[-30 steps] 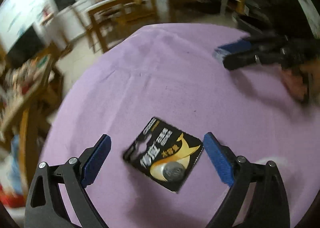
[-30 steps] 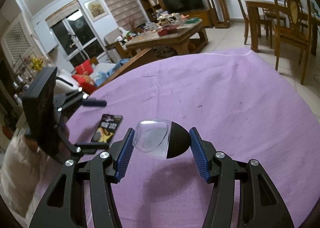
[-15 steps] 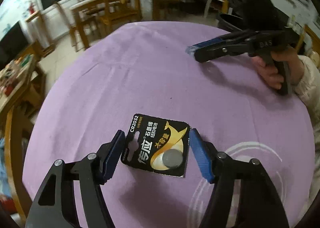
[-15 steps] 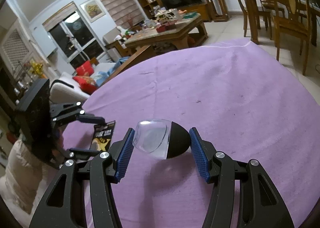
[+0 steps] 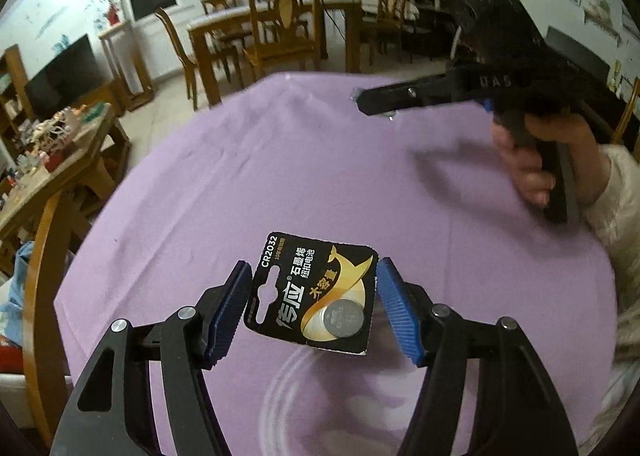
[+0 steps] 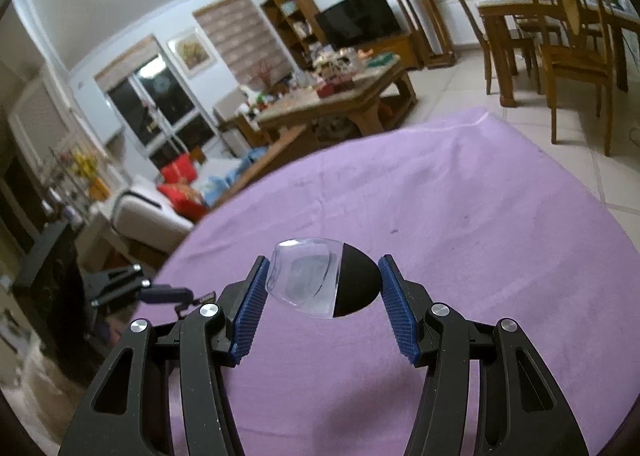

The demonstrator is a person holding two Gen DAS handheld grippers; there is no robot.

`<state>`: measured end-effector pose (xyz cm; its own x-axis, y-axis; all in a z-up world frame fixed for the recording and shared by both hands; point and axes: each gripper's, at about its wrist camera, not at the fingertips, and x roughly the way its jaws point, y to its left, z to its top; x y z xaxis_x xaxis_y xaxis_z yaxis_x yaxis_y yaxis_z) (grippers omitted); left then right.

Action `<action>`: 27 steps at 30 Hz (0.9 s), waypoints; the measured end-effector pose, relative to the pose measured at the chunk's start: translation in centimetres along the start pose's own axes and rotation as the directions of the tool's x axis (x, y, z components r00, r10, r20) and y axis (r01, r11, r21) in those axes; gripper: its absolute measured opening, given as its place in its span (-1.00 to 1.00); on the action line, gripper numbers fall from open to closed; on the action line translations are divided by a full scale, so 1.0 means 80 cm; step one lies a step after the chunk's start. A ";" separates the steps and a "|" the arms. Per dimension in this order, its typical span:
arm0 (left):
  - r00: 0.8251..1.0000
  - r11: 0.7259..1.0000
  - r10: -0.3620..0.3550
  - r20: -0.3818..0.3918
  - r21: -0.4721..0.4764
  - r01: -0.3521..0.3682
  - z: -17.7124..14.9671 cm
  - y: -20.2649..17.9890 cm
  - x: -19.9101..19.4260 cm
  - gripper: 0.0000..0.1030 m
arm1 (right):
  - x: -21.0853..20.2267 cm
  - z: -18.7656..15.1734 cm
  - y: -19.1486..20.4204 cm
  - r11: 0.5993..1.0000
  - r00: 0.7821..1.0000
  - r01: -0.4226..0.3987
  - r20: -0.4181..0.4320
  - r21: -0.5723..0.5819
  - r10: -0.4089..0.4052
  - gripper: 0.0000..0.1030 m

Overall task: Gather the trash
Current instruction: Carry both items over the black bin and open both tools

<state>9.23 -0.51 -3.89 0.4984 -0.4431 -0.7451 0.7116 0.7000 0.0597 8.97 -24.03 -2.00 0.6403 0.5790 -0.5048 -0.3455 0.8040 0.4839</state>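
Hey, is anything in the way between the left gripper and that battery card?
Nothing visible: the battery card already sits between the left gripper's blue pads, above the purple tablecloth.

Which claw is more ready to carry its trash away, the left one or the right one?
Probably the left. The left claw has the black and gold coin battery card lifted above the purple tablecloth. The right claw grips a clear and black plastic piece that looks lower.

Coffee-table clutter [image 5: 48, 135] blurred; left tool [image 6: 160, 292] partly hidden — motion-smeared
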 end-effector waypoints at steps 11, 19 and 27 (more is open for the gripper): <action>0.975 0.998 -0.027 0.219 -0.055 0.040 0.091 -0.086 -0.014 0.23 | -0.220 -0.029 -0.088 0.981 0.952 0.097 0.271 0.168 -0.140 0.08; 0.926 0.975 -0.205 0.316 -0.015 0.221 0.190 -0.201 0.042 0.23 | -0.419 -0.074 -0.202 0.898 0.808 0.249 0.434 0.362 -0.399 0.08; 0.896 0.950 -0.310 0.318 0.068 0.304 0.253 -0.314 0.108 0.23 | -0.502 -0.130 -0.288 0.832 0.751 0.292 0.427 0.471 -0.505 0.08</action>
<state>5.70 -33.30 1.62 0.3840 -0.7920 -0.4747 0.8616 0.4922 -0.1243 -15.94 -64.35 -0.34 0.9476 -0.0290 -0.3181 0.2224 0.7745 0.5922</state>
